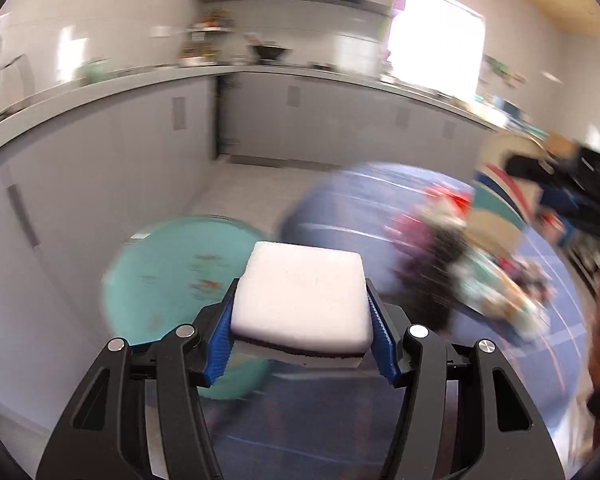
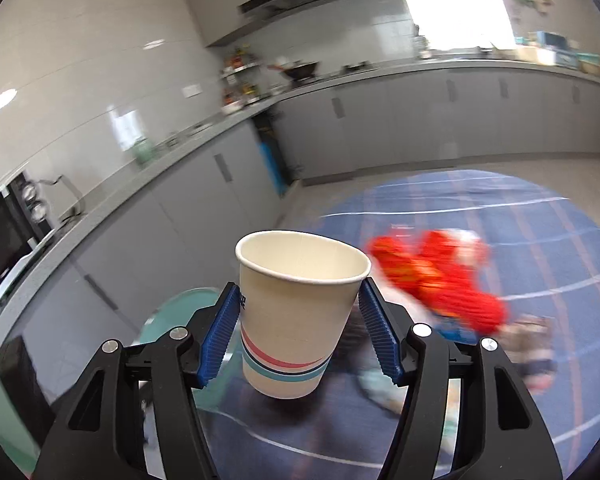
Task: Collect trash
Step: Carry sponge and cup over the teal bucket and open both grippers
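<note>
My left gripper (image 1: pixel 302 320) is shut on a white sponge block (image 1: pixel 302 296) with a dark underside, held above a round blue table (image 1: pixel 340 208). A teal bin (image 1: pixel 164 280) stands below and left of it, blurred. My right gripper (image 2: pixel 298 328) is shut on a cream paper cup (image 2: pixel 296 312) with red and teal stripes, held upright above the table (image 2: pixel 500 208). The teal bin (image 2: pixel 184 304) shows below left of the cup. The right gripper with the cup also shows blurred in the left wrist view (image 1: pixel 512 184).
A pile of colourful wrappers (image 1: pixel 480 264) lies on the table; red wrappers (image 2: pixel 440 276) lie right of the cup. Grey kitchen cabinets (image 1: pixel 300 120) and a counter (image 2: pixel 140 176) run along the walls. A microwave (image 2: pixel 0 248) is at far left.
</note>
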The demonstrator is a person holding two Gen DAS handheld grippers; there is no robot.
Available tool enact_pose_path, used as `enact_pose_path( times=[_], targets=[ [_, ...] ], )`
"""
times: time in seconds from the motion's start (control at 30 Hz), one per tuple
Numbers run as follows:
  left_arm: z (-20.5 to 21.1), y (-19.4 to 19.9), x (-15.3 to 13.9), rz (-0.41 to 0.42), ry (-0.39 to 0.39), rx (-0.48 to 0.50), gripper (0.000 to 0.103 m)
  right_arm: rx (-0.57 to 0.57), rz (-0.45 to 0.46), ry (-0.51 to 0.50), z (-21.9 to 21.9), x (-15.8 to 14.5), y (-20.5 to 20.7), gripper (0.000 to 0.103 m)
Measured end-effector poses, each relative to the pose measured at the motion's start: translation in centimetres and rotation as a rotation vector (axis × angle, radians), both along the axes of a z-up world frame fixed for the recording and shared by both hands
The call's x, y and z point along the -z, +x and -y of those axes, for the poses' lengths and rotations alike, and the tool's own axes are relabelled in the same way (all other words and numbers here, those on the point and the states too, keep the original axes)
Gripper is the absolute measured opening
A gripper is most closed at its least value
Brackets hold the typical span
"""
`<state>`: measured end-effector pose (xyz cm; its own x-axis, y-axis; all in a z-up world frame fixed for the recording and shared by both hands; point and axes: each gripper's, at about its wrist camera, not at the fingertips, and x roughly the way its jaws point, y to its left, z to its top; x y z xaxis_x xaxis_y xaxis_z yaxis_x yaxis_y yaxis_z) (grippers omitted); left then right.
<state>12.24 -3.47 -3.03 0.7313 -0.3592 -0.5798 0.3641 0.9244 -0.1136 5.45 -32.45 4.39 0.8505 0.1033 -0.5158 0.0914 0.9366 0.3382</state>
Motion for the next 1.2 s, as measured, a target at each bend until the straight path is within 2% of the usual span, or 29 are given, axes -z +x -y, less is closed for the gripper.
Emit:
enact_pose_path(
  times=[0.13, 0.27, 0.37, 0.53, 0.8, 0.87, 1.03, 1.1, 1.2],
  targets=[
    [-3.8, 3.6, 0.2, -0.032, 0.044, -0.167, 0.057, -0.13, -0.03, 0.038, -4.6, 1.2, 4.2, 0.062],
    [-5.8, 6.3, 1.2, -0.075, 0.077, -0.247, 0.057, -0.232, -0.073, 0.029, -9.3, 3.0, 7.8, 0.062],
    [-6.5, 8.2, 2.5, -0.119, 0.092, -0.285, 0.057, -0.261, -0.108, 0.009, -11.7, 4.5, 9.4, 0.062],
    [-6.8, 10.3, 4.9, -0.177, 0.142, -0.316, 0.057, -0.295, -0.184, -0.015, -13.6, 7.1, 12.1, 0.062],
    [-6.7, 11.4, 7.1, -0.208, 0.215, -0.351, 0.058, -0.325, -0.266, 0.032, -14.1, 10.0, 14.2, 0.065],
    [-6.6, 11.5, 7.4, -0.216, 0.228, -0.355, 0.058, -0.33, -0.263, 0.04, -14.4, 10.0, 14.5, 0.069],
    [-6.5, 11.4, 7.4, -0.214, 0.251, -0.368, 0.059, -0.312, -0.236, 0.044, -14.4, 9.4, 14.2, 0.073],
    [-6.5, 11.3, 7.2, -0.204, 0.26, -0.387, 0.076, -0.294, -0.219, 0.047, -13.9, 8.9, 13.7, 0.073],
    [-6.3, 10.7, 6.6, -0.179, 0.274, -0.412, 0.09, -0.266, -0.183, 0.032, -13.2, 8.0, 12.5, 0.077]
  ],
)
